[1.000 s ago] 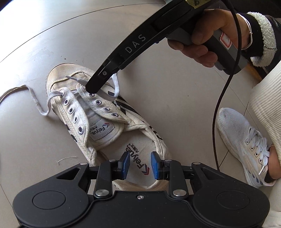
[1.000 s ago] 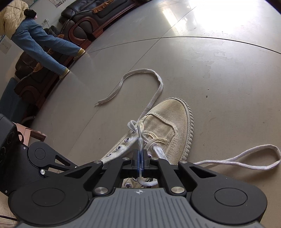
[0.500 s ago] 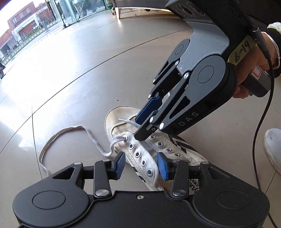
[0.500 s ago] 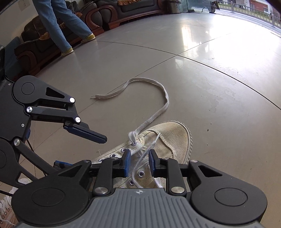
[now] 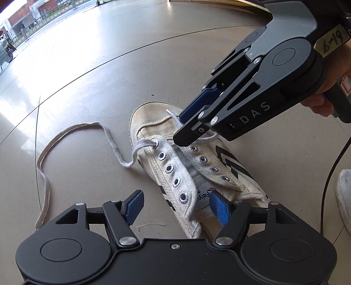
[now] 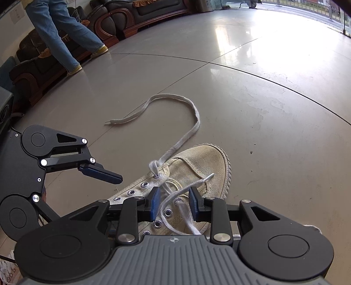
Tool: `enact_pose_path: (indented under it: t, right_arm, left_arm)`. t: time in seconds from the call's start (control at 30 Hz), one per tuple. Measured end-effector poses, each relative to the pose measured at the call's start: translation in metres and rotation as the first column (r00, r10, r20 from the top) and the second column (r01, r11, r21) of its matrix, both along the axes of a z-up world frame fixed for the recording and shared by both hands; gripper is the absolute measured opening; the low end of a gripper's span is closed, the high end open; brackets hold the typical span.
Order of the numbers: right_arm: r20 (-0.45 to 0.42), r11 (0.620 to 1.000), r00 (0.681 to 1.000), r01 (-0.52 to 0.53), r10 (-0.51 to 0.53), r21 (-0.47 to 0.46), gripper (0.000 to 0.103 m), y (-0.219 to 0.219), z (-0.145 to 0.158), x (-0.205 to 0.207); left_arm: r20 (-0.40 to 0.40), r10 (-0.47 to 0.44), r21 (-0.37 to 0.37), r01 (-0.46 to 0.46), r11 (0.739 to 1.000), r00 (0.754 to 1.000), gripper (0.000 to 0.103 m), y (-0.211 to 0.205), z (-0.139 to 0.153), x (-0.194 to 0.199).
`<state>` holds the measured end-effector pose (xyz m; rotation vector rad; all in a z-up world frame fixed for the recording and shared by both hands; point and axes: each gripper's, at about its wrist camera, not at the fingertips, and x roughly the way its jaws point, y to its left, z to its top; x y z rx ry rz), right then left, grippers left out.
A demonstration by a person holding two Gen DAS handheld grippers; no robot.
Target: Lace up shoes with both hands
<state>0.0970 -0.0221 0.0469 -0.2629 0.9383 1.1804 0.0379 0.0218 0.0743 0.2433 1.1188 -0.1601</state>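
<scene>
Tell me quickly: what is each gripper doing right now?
Left gripper: open, holding nothing.
Right gripper: open, shoelace loose between its fingers.

Off-white canvas shoe [image 5: 175, 166], toe yellowed; black chevron stripes along side; silver eyelets [image 5: 169, 168]. Tongue label pale grey with dark lettering. Lace [image 6: 188, 136] white, greyed along its length. Both grippers black — left gripper [image 5: 176, 205], right gripper [image 6: 173, 202] — with blue pads [image 5: 133, 206]; right body ribbed grey. Floor [image 6: 263, 92] beige-grey, glossy, thin dark joint lines. Background sofa [image 6: 122, 19] dark with reddish-brown trim; a person's jeans [image 6: 54, 26] blue.
</scene>
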Motion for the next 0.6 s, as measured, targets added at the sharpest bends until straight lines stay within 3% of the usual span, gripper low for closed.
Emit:
enact_pose_path:
  t: [0.17, 0.23, 0.3, 0.4, 0.6]
  right_arm:
    - [-0.006, 1.000, 1.000, 0.007, -0.007, -0.006, 0.031, 0.002, -0.001, 0.002]
    - [-0.009, 1.000, 1.000, 0.010, -0.010, -0.006, 0.031, 0.001, -0.001, 0.002]
    - [-0.011, 1.000, 1.000, 0.011, -0.011, -0.006, 0.031, 0.002, -0.002, 0.002]
    - [-0.014, 1.000, 1.000, 0.011, -0.011, -0.010, 0.031, 0.002, -0.003, 0.002]
    - [-0.011, 1.000, 1.000, 0.007, -0.007, -0.013, 0.031, 0.001, -0.003, 0.005]
  left_arm:
    - [0.043, 0.042, -0.028, -0.040, 0.999, 0.998, 0.069, 0.006, 0.005, -0.011]
    - [0.086, 0.058, -0.024, -0.056, 0.998, 0.995, 0.086, 0.007, 0.009, -0.017]
    - [0.153, 0.079, -0.030, -0.076, 0.997, 0.985, 0.095, 0.005, 0.016, -0.022]
    - [0.271, 0.106, -0.042, -0.098, 0.994, 0.957, 0.098, -0.007, 0.030, -0.025]
    - [0.307, 0.089, -0.047, -0.078, 0.996, 0.948, 0.101, -0.022, 0.009, -0.009]
